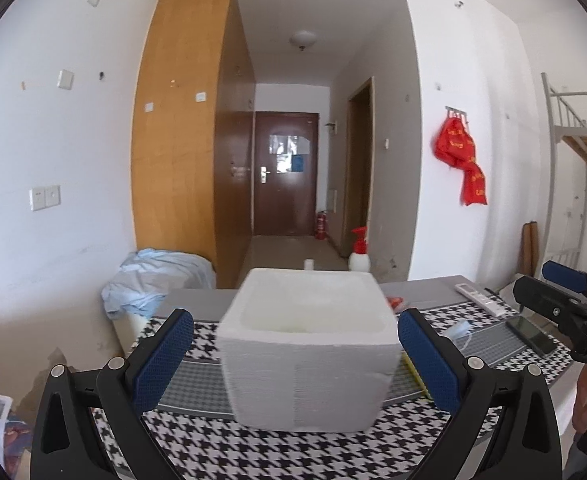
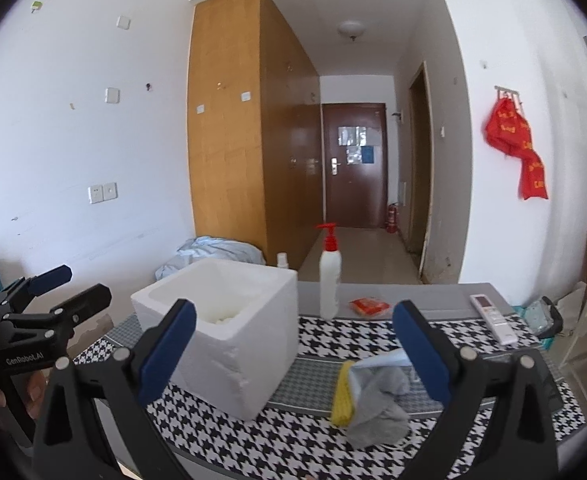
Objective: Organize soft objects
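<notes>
A white foam box [image 1: 307, 346] stands open on the houndstooth tablecloth [image 1: 221, 452]. My left gripper [image 1: 295, 356] is open, its blue pads either side of the box without touching it. In the right wrist view the box [image 2: 229, 332] is at the left, with something white at its bottom. A grey cloth [image 2: 377, 404], a yellow sponge [image 2: 343, 396] and a light blue face mask [image 2: 389, 358] lie in a heap to its right. My right gripper [image 2: 297, 354] is open and empty above the table, the heap just inside its right finger.
A white pump bottle [image 2: 330, 280], a red packet [image 2: 369, 306] and a white remote [image 2: 493, 318] sit at the table's far side. A phone [image 1: 531, 334] lies at the right. Pale blue bedding [image 1: 157, 280] is heaped beyond the left edge.
</notes>
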The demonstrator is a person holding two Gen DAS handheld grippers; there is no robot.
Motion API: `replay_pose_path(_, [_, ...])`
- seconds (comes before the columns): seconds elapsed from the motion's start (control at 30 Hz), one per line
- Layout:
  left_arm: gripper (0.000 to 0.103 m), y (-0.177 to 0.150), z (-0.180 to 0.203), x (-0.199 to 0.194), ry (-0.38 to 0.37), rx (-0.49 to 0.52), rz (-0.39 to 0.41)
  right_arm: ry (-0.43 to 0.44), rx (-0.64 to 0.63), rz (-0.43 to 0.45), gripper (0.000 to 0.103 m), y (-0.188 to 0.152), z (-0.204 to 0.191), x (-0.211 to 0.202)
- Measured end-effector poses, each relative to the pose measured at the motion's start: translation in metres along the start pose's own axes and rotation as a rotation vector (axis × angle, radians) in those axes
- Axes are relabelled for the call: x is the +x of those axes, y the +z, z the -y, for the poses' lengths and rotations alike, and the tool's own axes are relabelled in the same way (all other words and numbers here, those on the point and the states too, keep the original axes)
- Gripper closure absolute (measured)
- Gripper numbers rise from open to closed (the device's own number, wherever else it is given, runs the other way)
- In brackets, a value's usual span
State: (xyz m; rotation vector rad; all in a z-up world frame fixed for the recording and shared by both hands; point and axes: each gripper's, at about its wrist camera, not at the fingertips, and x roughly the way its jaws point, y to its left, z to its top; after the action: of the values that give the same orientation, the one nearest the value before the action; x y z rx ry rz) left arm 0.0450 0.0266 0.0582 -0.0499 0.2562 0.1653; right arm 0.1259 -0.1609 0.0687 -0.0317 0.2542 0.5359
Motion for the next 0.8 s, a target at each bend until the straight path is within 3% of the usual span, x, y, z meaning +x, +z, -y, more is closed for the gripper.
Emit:
replay_pose_path(0.53, [0.001, -0.004, 0.058, 0.01, -0.143, 0.052, -0.007, -0.12, 0.045, 0.024, 0.001, -0.01, 0.043, -0.027])
replay_pose_path(0.8, [0.001, -0.008, 0.072, 0.014, -0.179, 0.067, -0.028, -0.15, 0.054, 0.014, 0.001, -0.015, 0.057, -0.032])
